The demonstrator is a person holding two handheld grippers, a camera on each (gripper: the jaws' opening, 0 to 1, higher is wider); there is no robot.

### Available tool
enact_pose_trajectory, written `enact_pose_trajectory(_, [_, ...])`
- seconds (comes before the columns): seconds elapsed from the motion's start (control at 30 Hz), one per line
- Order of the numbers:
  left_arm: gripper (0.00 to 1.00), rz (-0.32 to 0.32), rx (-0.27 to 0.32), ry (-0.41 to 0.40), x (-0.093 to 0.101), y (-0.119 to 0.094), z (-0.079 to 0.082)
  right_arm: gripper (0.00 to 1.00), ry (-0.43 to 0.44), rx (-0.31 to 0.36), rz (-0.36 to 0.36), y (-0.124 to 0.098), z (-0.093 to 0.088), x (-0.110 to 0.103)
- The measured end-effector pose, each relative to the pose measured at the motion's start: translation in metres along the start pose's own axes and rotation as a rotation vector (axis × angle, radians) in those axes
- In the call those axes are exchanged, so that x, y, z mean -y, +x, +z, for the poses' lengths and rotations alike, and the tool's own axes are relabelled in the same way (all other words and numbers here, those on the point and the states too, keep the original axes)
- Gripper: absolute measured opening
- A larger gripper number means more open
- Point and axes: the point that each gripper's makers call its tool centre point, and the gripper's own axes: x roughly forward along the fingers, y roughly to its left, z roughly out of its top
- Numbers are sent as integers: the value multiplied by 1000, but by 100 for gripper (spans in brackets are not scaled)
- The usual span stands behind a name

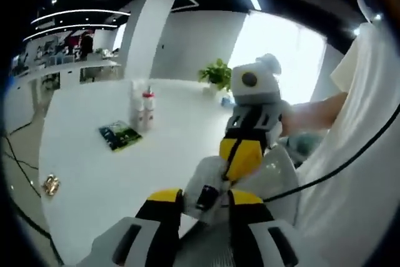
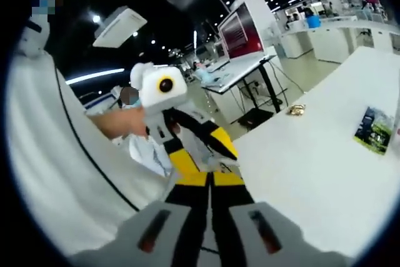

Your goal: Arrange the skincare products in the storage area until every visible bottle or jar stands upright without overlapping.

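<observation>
Left gripper view: the left gripper has its jaws parted around a pale, unidentifiable item; whether they clamp it cannot be told. The right gripper sits just beyond, its state undeterminable. The two bottles, red-capped, stand upright side by side far across the white table, forward-left of both grippers; the left is nearer. A booklet lies just beside them.
</observation>
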Motion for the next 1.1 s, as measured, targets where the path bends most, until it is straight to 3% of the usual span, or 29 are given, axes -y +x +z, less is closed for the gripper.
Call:
enact_pose_trajectory(0.17, [38, 10, 102, -171, -5, -7, 8, 1, 21, 66, 1, -11, 12, 5])
enact_pose_trajectory(0.23, [39, -16, 169, -279, -5, -10, 14, 1, 28, 105, 4, -15, 19, 5])
enact_pose_trajectory(0.3, [39, -44, 285, -402, -7, -16, 29, 1, 53, 135, 4, -20, 24, 7])
enact_pose_trajectory(0.4, [33, -87, 415, -570, -12, -24, 45, 1, 75, 169, 36, -22, 29, 2])
enact_pose_trajectory(0.47, [28, -128, 449, -604, -8, -25, 50, 1, 81, 180, 44, -21, 30, -1])
enact_pose_trajectory(0.67, [15, -158, 405, -600, 2, -15, 45, 1, 128, 211, 63, -18, 29, -8])
enact_pose_trajectory(0.77, [8, -168, 429, -591, 3, -16, 49, 1, 159, 219, 61, -18, 29, -7])
enact_pose_trajectory(0.83, [3, -213, 455, -595, 7, -21, 54, 2, 169, 222, 55, -18, 29, -6])
enact_pose_trajectory(0.97, [0, -232, 449, -597, 9, -22, 54, 11, 192, 229, 44, -17, 30, -4])
enact_pose_trajectory(1.03, [0, -247, 413, -594, 13, -19, 50, 16, 221, 259, 54, -17, 36, -6])
enact_pose_trajectory(1.1, [0, -265, 419, -596, 16, -19, 52, 14, 234, 264, 58, -17, 37, -5])
